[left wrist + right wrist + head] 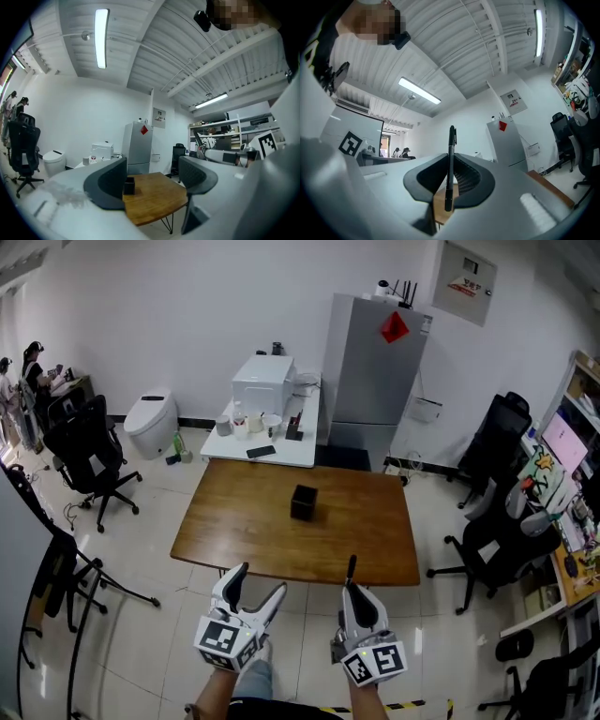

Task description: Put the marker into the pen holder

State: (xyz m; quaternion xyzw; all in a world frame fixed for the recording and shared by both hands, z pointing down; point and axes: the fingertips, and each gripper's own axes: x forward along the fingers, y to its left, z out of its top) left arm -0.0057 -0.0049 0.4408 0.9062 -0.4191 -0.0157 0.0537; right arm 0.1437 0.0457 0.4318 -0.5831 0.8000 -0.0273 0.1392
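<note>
Office room: a wooden table [272, 535] fills frame centre, with the black pen holder [303, 502] standing on it. Above it, a grey fridge [370, 381] bears a red diamond sticker [395, 327]; its writing is unreadable. Lower left, the left gripper [262, 579] is wide apart and empty. Lower right of centre, the right gripper [353, 590] clamps the upright black marker [352, 567].

The marker [451, 140] is a slim black pen. It stands nearly upright, pinched between the closed jaws of the right gripper [450, 180], with its clipped end poking above them. The pen holder [303, 502] is a small black square box. It sits upright near the middle of the wooden desk [366, 531], well apart from the marker.
</note>
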